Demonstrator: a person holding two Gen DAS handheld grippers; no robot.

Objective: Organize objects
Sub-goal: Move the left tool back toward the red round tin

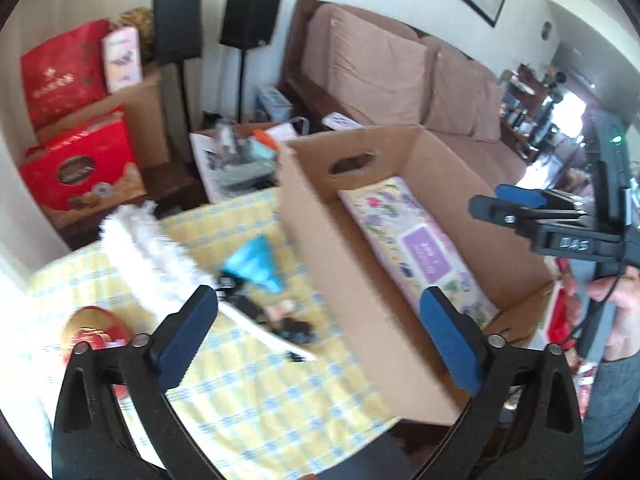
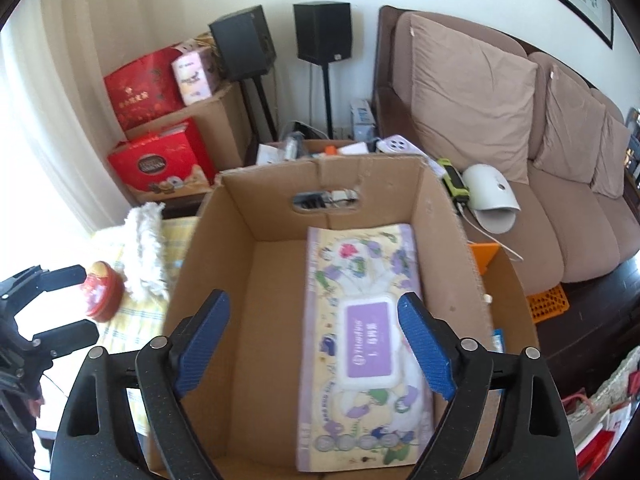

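blurring small dark items [image 1: 280, 320], possibly cables, on cloth [image 1: 248, 392]

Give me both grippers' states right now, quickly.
Left gripper: open, holding nothing, over the checked cloth.
Right gripper: open, holding nothing, above the wet-wipes pack in the cardboard box.

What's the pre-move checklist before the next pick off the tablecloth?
1. Wipes pack lying flat in cardboard box: ok.
2. Left tool open, nothing between the pads: ok.
3. Right tool open, clear of the pack: ok.
4. Free floor space left in box: ok.
5. Next items on tablecloth visible, white duster, red tin, blue item: ok.
6. Small dark items identifiable: cannot tell, blurred.
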